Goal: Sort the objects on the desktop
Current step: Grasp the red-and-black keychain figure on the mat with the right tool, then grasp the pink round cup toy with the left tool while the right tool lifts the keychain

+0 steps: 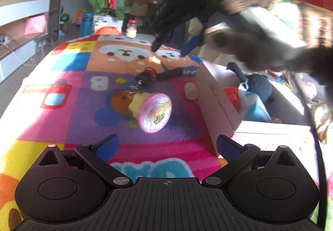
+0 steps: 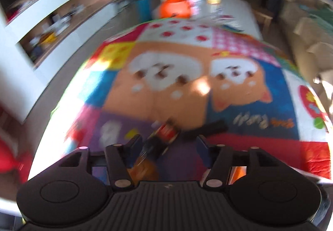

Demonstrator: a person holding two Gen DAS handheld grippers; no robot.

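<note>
the right gripper [image 2: 168, 145] sits at the bottom centre of its own blurred view, jaws partly spread and pinching nothing; in the left wrist view it shows in the upper middle [image 1: 168, 50], hanging above the mat with daylight between its tips. just ahead of it, low in the right view, lies a dark keychain clump with a red-and-black piece [image 2: 166, 130], and to its right a black stick-like thing [image 2: 205, 127]. the clump looks like the next pick. to do it well, i'd bring the jaws down straddling the bulkiest part of the clump, not the loose ring, and close only once both pads flank it.

the left gripper [image 1: 166, 145] at the bottom of its view stands wide and empty, above the colourful play mat [image 1: 79, 118]. beyond it, mid-frame, a pink iridescent disc toy on a yellow base [image 1: 155, 112] lies tipped on its side, and a small beige lump [image 1: 191, 91] rests just beside the wall of the pink box [image 1: 216, 102] at right. the box already holds a dark plush [image 1: 259, 85] and other bits, so it seems the drop place.
</note>
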